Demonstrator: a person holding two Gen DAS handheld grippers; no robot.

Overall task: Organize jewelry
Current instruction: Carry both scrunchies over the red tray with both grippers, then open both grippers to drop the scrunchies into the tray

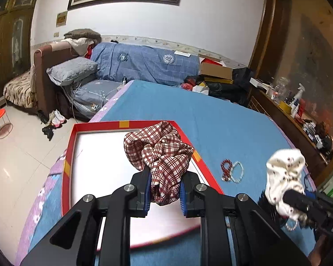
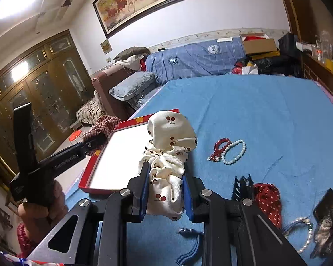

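While I hold both tools over the blue bedcover (image 1: 222, 115), my left gripper (image 1: 164, 196) is clamped on a red-and-white plaid scrunchie (image 1: 157, 148). Its bunched fabric runs lengthwise up and away from the pads, its free loop flaring out above the far right corner of the box.

Below it lies the red box (image 1: 67, 155), a shallow tray whose long sides run away from me across the bed. Its white floor is bare as far as I can see, though my tool hides the near part.

Just right of the box, on the cover, a dark red bead bracelet (image 2: 219, 147) lies touching a white pearl bracelet (image 2: 235, 151).

My right gripper (image 2: 165, 196) is clamped on a cream scrunchie with cherries (image 2: 171, 146), which likewise stands up and forward from the pads, near the box's right edge.

Farther right, near me, lie a black claw clip (image 2: 243, 187), a red polka-dot scrunchie (image 2: 268, 201) and a pearl strand (image 2: 308, 235).
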